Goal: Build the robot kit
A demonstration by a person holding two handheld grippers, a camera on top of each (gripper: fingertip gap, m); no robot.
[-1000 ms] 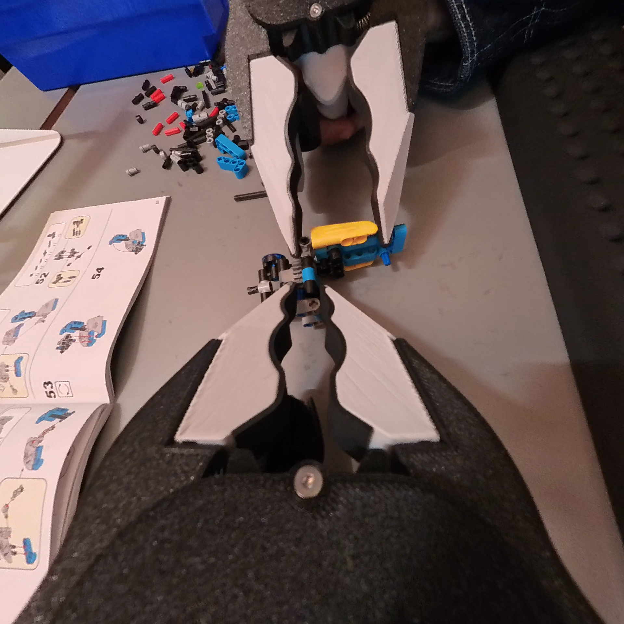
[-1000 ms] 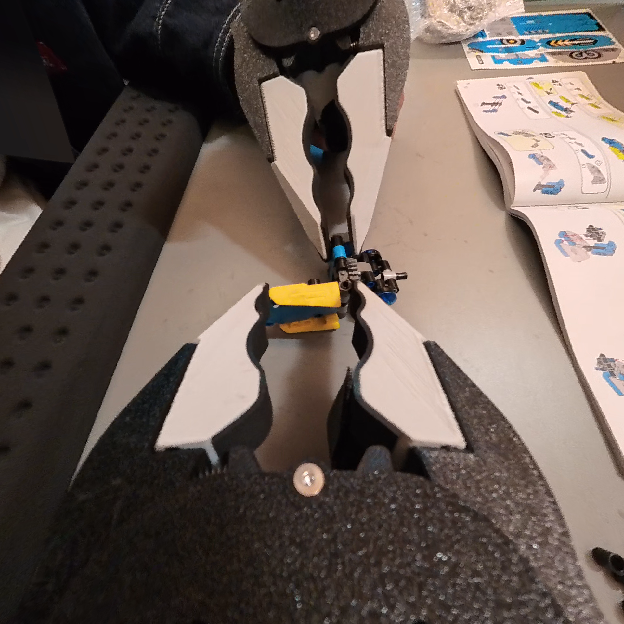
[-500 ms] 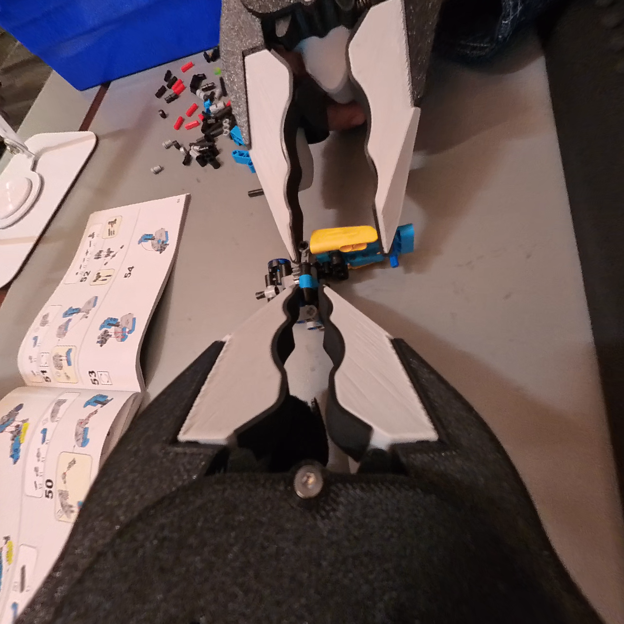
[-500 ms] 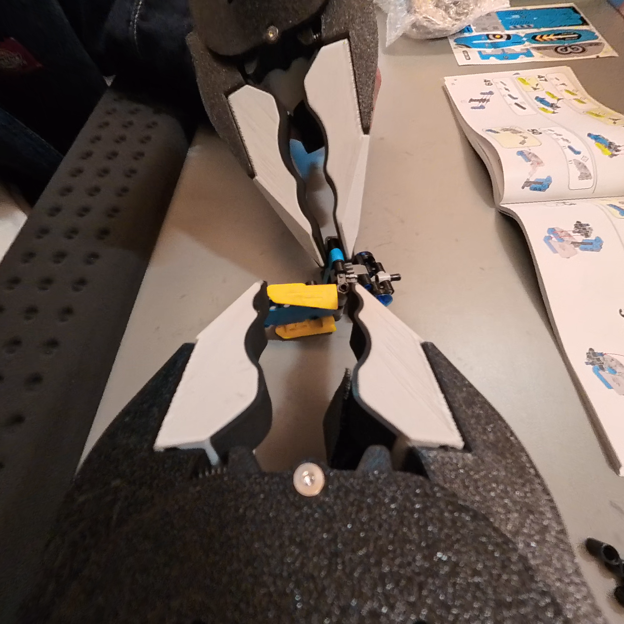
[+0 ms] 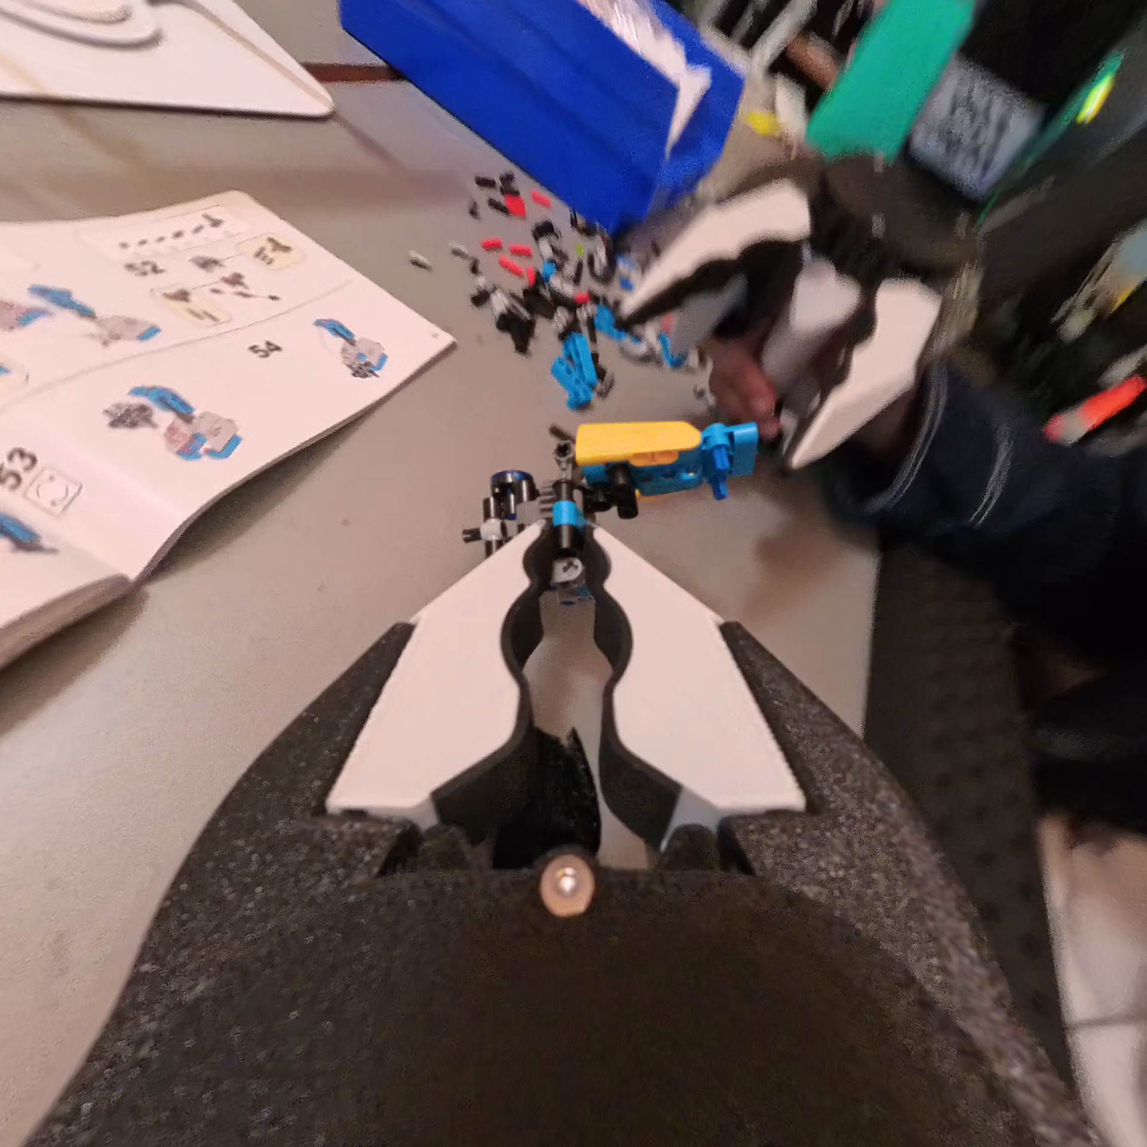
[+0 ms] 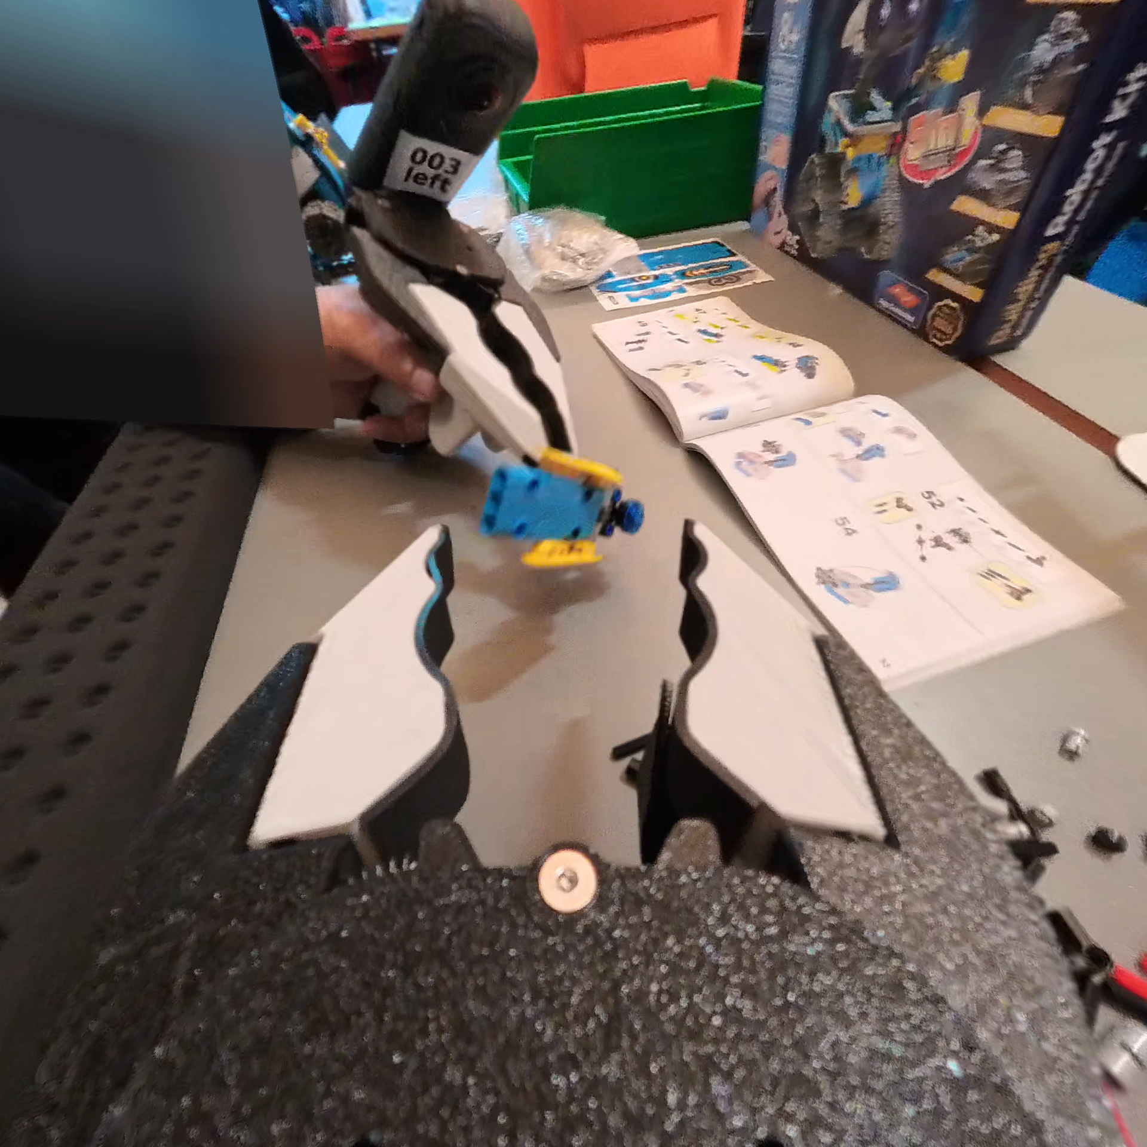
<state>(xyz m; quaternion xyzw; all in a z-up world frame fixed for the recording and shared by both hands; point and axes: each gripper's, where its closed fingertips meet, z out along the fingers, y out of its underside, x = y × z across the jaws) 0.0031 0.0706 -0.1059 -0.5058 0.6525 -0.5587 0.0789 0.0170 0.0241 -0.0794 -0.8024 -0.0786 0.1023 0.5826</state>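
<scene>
The left tool point(image 5: 563, 534) pinches a small blue-and-yellow brick model point(image 5: 645, 459), lifted above the grey bench point(image 6: 620, 652) near its front edge. The right tool point(image 6: 562, 540) gapes wide, empty, just beside it.

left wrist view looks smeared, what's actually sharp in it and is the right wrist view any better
Left wrist view: the left hand-held gripper and the brick model it pinches are fairly crisp; the blue bin, loose parts and right hand-held gripper are motion-smeared. Right wrist view: milder blur, the model and instruction booklet soft, wide-angle bending at the edges.
</scene>
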